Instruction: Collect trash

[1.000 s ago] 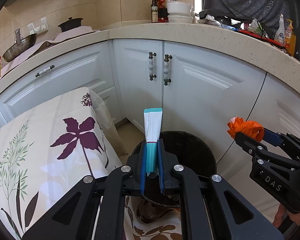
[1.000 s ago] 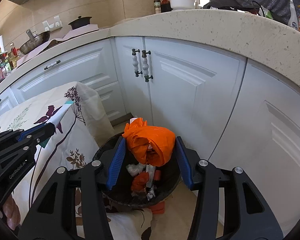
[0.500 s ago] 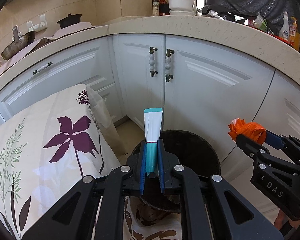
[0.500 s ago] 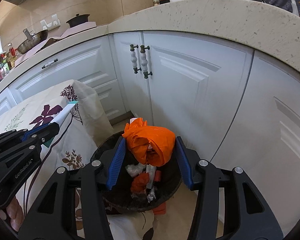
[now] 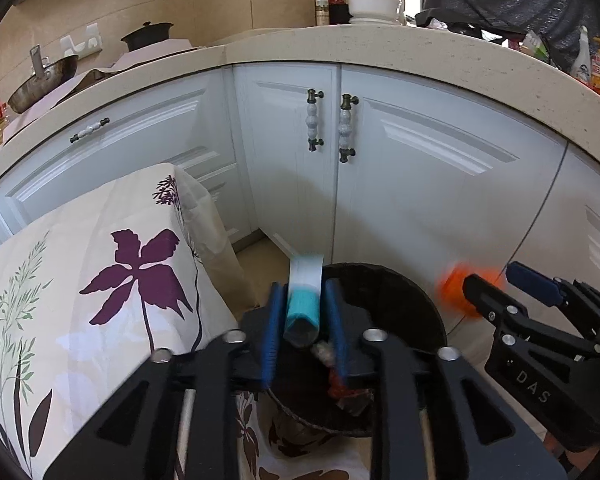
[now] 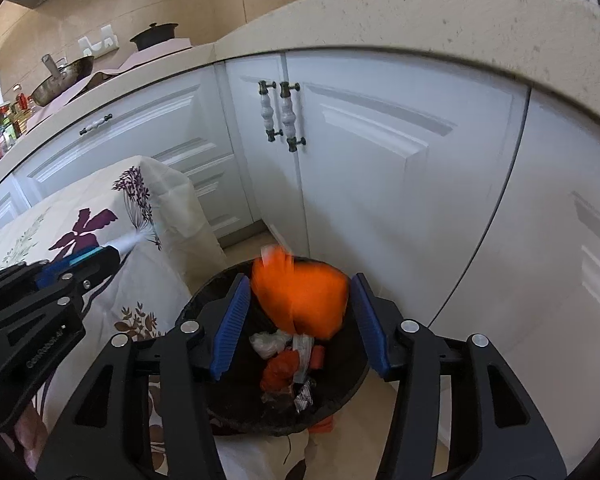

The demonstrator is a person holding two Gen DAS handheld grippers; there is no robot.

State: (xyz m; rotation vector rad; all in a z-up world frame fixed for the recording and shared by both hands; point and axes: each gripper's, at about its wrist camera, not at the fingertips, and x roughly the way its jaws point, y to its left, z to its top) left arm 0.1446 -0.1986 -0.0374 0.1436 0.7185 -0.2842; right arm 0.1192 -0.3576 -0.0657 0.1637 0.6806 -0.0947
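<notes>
A black round bin (image 5: 384, 300) (image 6: 340, 404) stands on the floor by the white cabinets, with several wrappers inside. My left gripper (image 5: 304, 320) has opened over its rim; the teal and white tube (image 5: 303, 304) sits loose and blurred between the spread fingers. My right gripper (image 6: 300, 324) is also open above the bin; the crumpled orange bag (image 6: 300, 296) is blurred between its pads, apart from both. The right gripper (image 5: 512, 280) shows in the left wrist view, with the orange bag (image 5: 452, 284) beside it. The left gripper (image 6: 80, 264) shows in the right wrist view.
A table with a floral cloth (image 5: 80, 280) (image 6: 100, 240) stands left of the bin. White cabinet doors with handles (image 5: 332, 124) curve behind it under a beige counter (image 5: 420, 48). An orange scrap (image 6: 324, 424) lies on the floor beside the bin.
Both grippers have opened. The tube has slipped lower between the left fingers, and the orange bag is coming free of the right pads, both blurred with motion.
</notes>
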